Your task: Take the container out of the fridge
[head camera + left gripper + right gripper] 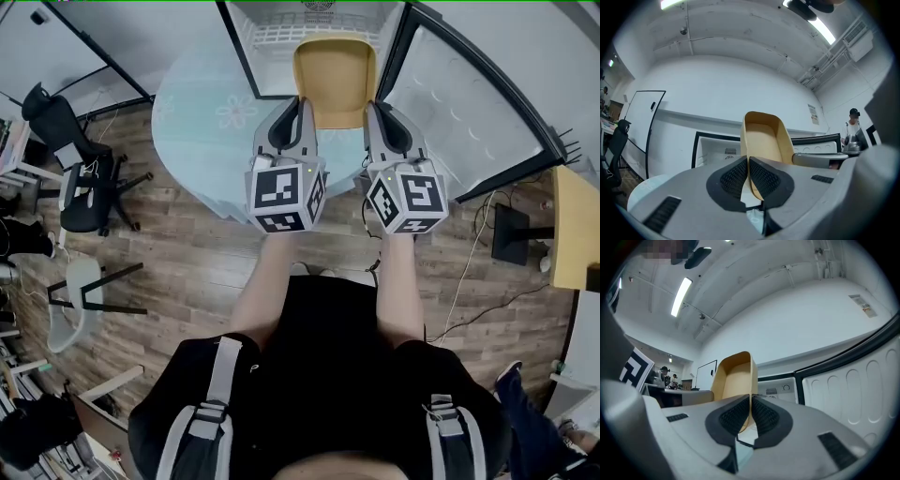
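Your left gripper [302, 103] and right gripper [373, 108] each pinch a side wall of the tan container [335, 80], jaws nearly closed. Its long axis runs 6 to 12 o'clock, open side up.

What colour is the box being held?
The container is a plain tan, yellowish brown, clearest in the head view.

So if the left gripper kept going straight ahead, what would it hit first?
The left gripper is clamped on the tan container by its wall. Pushed straight on, both would probably meet the inside of the open fridge, though depth is hard to judge.
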`<move>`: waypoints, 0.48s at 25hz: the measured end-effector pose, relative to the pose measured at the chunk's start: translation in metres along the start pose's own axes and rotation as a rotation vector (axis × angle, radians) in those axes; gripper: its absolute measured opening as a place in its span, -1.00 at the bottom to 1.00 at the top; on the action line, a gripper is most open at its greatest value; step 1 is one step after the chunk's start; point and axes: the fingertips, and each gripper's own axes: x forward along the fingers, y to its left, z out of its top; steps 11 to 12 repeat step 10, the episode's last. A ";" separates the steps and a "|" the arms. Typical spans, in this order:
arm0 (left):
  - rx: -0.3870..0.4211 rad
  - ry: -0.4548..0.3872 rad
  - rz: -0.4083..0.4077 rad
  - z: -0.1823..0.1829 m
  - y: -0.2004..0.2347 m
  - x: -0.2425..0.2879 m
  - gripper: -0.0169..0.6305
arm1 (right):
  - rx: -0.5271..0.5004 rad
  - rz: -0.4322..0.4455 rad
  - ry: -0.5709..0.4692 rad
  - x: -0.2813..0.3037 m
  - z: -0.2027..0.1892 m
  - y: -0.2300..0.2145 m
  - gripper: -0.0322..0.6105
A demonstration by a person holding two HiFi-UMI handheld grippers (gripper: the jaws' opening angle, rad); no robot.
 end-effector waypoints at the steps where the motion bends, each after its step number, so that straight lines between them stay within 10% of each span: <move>1: -0.005 0.003 0.002 -0.001 0.001 0.000 -0.90 | 0.002 0.001 0.003 0.001 -0.001 0.000 -0.83; 12: -0.010 0.020 0.027 -0.006 0.015 -0.003 -0.90 | 0.016 0.024 0.015 0.012 -0.008 0.010 -0.83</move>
